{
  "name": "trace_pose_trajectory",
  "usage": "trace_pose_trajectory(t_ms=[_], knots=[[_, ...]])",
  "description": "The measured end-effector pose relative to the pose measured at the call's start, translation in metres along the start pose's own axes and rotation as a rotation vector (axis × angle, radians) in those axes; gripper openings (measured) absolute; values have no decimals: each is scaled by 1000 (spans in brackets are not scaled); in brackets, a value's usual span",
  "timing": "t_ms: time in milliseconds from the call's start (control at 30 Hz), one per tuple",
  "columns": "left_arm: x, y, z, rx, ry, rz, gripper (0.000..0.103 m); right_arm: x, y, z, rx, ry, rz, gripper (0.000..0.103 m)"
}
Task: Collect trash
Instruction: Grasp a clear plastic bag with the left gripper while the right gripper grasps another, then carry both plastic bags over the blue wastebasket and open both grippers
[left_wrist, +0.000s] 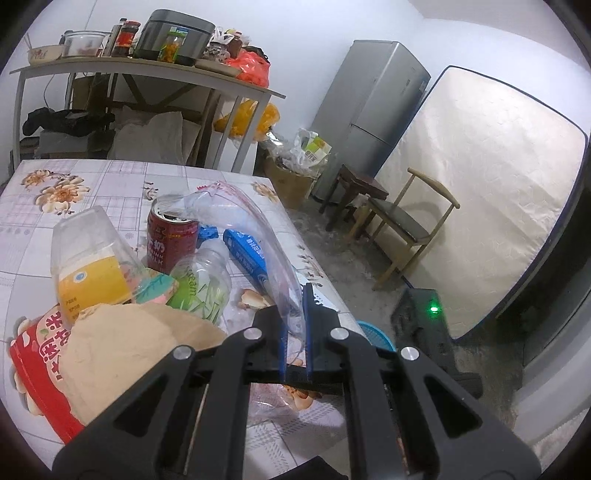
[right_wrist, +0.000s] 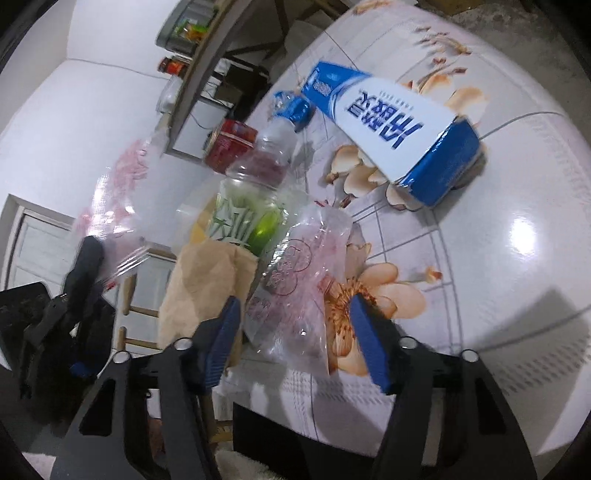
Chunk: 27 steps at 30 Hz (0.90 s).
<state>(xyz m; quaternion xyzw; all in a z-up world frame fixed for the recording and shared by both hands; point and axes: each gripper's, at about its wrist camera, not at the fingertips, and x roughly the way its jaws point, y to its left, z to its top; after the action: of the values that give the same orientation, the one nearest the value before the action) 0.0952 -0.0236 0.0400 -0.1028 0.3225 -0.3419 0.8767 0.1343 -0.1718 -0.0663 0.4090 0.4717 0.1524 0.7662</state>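
My left gripper (left_wrist: 295, 295) is shut on the edge of a clear zip bag (left_wrist: 255, 221), which stands up over the floral table (left_wrist: 92, 177). Behind the bag lie a red can (left_wrist: 171, 240), a clear cup with an orange label (left_wrist: 92, 266), a clear bottle with a green label (left_wrist: 203, 280), a blue-and-white carton (left_wrist: 247, 254), brown paper (left_wrist: 129, 347) and a red snack packet (left_wrist: 37, 365). My right gripper (right_wrist: 295, 306) is open, its blue pads either side of a crumpled clear wrapper (right_wrist: 295, 266) on the table. The bottle (right_wrist: 251, 206) and carton (right_wrist: 391, 125) lie beyond it.
A side table (left_wrist: 147, 70) with a rice cooker, jars and bowls stands behind. On the floor to the right are a cardboard box of bags (left_wrist: 291, 177), a fridge (left_wrist: 373, 110), a stool, a wooden chair (left_wrist: 402, 229), a leaning mattress and a black device with a green light (left_wrist: 424, 317).
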Motion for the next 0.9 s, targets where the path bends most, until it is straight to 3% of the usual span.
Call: trace_pose_trajectory(t_ms=[133,200,300,733,900], knots=[[0,0,0,1,-1,1,6,6,-2,0,13,13,-12,34],[0,0,0,0,-1,1,6,7,-5,-1,27,19,-10,20],[0,0,0,3,0,1,6,3,-10,-2,38,13,-6,16],[0,-29,3,88,6,-35,6,-56,-37,-22,26,-61,-60,13],[14,-55,5,148,39,-92,6,-109,-55,-36,53,-156,-63,13]])
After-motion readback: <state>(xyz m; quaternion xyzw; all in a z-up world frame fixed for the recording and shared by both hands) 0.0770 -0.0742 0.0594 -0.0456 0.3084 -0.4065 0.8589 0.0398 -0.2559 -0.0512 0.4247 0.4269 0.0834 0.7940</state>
